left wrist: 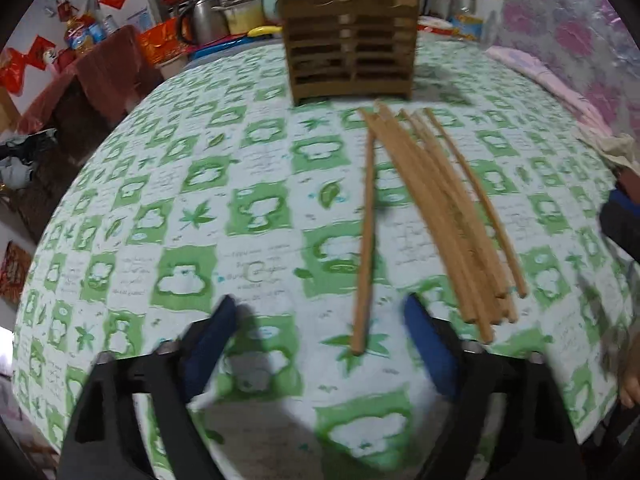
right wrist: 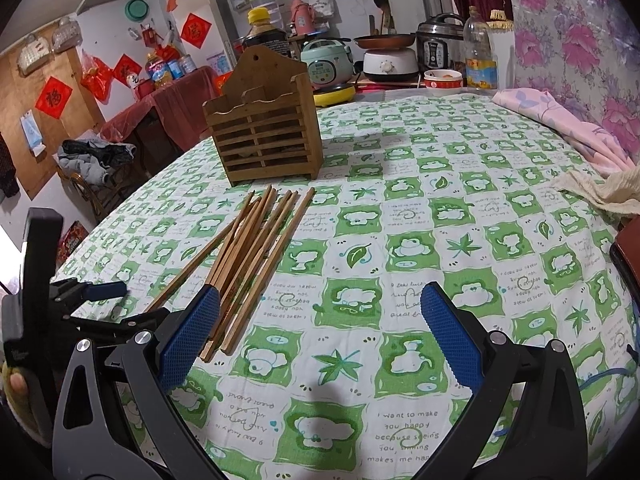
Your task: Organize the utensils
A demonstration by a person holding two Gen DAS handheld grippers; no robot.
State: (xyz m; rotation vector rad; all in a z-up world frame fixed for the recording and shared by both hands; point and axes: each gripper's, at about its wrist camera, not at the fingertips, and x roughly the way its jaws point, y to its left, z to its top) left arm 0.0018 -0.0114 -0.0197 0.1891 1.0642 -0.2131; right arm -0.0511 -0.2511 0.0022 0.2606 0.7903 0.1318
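Green tablecloth [right wrist: 400, 184] | slatted wooden holder [right wrist: 266, 142]: contents unclear | chopsticks [right wrist: 248, 248] outside

Ahead of my blue-padded black left gripper [left wrist: 320, 344], tan chopsticks [left wrist: 436, 216] cross a green-and-white cartoon-checked tablecloth [left wrist: 180, 216]; beyond stands a brown slatted holder [left wrist: 352, 60].

Left wrist view smears with motion blur. Right wrist view stays sharp, evenly lit. Fisheye bends both edges dark.
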